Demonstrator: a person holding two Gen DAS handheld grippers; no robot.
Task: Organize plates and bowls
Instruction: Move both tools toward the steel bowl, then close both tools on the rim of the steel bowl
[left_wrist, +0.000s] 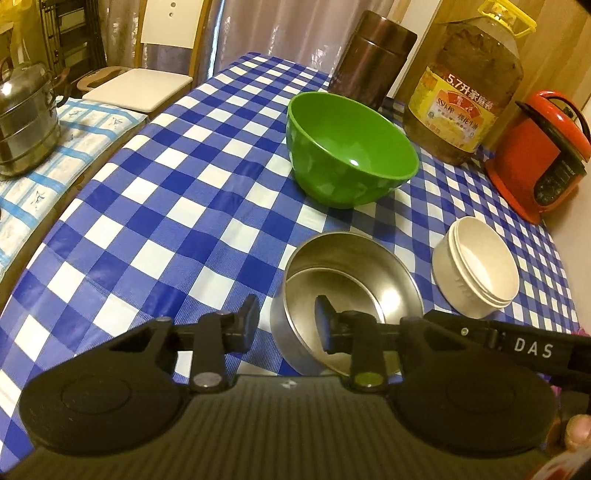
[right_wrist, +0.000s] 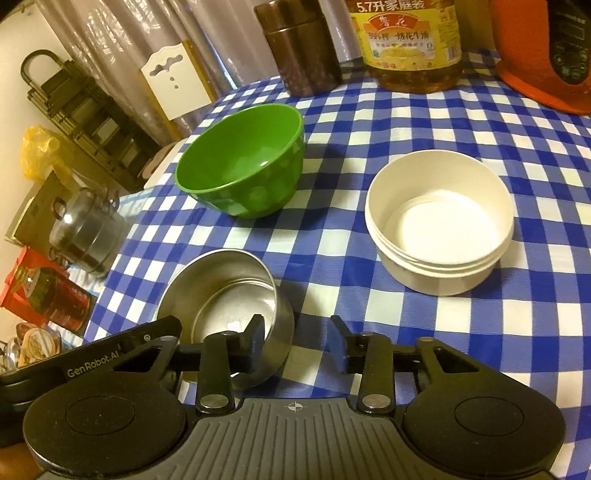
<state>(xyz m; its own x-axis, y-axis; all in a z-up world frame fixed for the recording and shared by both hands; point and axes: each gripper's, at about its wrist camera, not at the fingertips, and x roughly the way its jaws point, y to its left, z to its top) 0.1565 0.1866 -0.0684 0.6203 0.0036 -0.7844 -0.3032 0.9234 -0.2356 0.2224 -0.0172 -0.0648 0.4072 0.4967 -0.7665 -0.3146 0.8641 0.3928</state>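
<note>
Three bowls sit on your blue-and-white checked desk (right_wrist: 406, 122): a green plastic bowl (right_wrist: 243, 170) at the back, a white ribbed round bowl (right_wrist: 439, 225) on the right, a shiny steel bowl (right_wrist: 221, 306) nearest. Your left tool (left_wrist: 286, 326) is low and level, spread wide, its right finger inside the steel bowl's near rim, gripping nothing. Your right tool (right_wrist: 299, 341) hovers level, parted, empty, its left finger over that bowl's edge.

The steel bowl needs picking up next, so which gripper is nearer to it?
Left. The left gripper straddles the steel bowl's near wall, one finger inside. The right gripper hangs open just right of the bowl, its left finger before the wall.
</note>
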